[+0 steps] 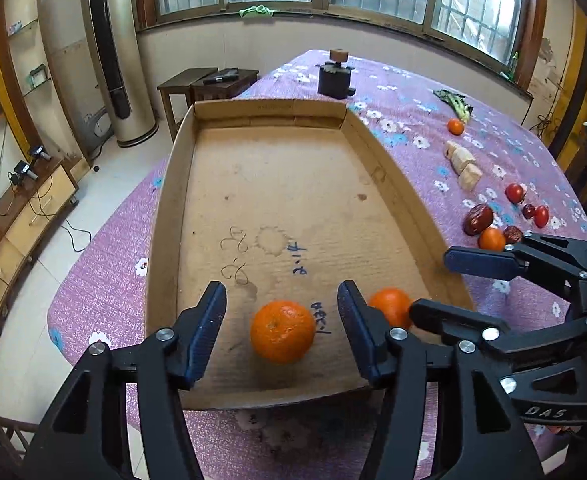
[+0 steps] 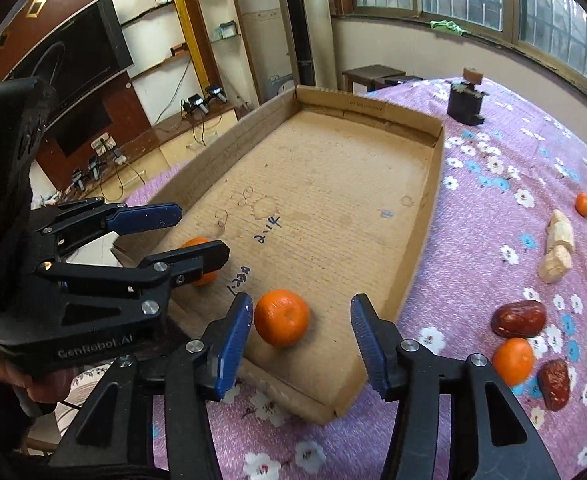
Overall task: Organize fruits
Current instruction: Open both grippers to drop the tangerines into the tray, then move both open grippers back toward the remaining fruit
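Observation:
A shallow cardboard tray lies on the purple flowered table. Two oranges rest on its floor near the front edge. My left gripper stands open over one orange, which lies free between the fingers, untouched. In the right wrist view that orange is half hidden behind the left gripper's lower finger. My right gripper is open around the other orange. That orange sits close to its left pad, with a wide gap to the right pad.
On the cloth right of the tray lie a small orange, red dates, cherry tomatoes, pale cut pieces, another small orange and a green vegetable. A dark block stands beyond the tray.

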{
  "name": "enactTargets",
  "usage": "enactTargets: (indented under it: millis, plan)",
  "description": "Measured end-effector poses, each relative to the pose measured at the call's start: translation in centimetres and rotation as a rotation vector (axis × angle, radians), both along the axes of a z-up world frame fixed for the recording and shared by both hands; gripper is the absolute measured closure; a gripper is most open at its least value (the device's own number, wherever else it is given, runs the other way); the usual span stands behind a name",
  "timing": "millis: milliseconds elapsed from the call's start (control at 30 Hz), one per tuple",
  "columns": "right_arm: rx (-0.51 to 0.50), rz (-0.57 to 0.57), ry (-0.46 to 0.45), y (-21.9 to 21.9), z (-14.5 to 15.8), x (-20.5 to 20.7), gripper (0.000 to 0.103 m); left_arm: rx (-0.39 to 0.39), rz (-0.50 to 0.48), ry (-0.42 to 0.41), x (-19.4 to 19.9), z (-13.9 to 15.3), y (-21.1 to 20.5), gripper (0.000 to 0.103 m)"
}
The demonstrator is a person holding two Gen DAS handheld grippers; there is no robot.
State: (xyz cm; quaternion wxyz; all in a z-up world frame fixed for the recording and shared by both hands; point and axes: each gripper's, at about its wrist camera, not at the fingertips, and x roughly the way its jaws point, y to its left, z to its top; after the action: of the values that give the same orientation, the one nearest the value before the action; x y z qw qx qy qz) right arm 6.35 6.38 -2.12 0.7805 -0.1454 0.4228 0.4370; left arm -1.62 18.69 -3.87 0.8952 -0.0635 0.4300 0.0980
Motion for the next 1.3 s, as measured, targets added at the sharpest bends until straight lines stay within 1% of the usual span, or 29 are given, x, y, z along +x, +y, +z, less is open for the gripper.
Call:
enactTargets:
  millis: [100, 167, 233, 433, 500, 567, 600, 833, 1100, 1300]
  plan:
    - [0.02, -0.02, -0.015, -1.4, 1.0, -0.2, 0.049, 0.001, -0.012, -0.008, 0.0, 0.5, -0.6, 0.046]
    - [0.025, -0.04, -0.028, -2.5, 1.6, -0.3, 0.045, 0.004, -0.021, -0.012, 0.1, 0.8, -1.1, 0.046]
    - [0.029, -0.061, -0.035, -3.5, 2.0, -0.1, 0.044, 0.002, -0.032, -0.017, 0.2, 1.0, -1.7, 0.046]
    - [0.027, -0.135, -0.038, -7.0, 2.3, 0.5, 0.044, 0.0, -0.062, -0.024, 0.4, 1.4, -3.5, 0.046]
    - [0.021, -0.16, -0.042, -8.2, 2.3, 0.5, 0.042, -0.002, -0.072, -0.029, 0.4, 1.6, -4.1, 0.046]
    - [0.015, -0.181, -0.052, -9.2, 2.3, 0.5, 0.037, 0.001, -0.082, -0.032, 0.5, 1.7, -4.7, 0.046]
    - [0.013, -0.191, -0.056, -9.7, 2.3, 0.5, 0.036, 0.001, -0.088, -0.033, 0.5, 1.8, -5.0, 0.046]
    - [-0.007, -0.273, -0.068, -13.9, 2.4, 1.0, 0.035, -0.019, -0.126, -0.037, 0.9, 2.1, -6.9, 0.046]
    - [-0.02, -0.369, -0.072, -18.6, 2.3, 1.7, 0.035, -0.037, -0.21, -0.041, 1.8, 2.4, -10.6, 0.046]
    - [-0.017, -0.417, -0.068, -21.0, 2.1, 2.2, 0.035, -0.043, -0.27, -0.036, 2.8, 2.3, -13.6, 0.046]
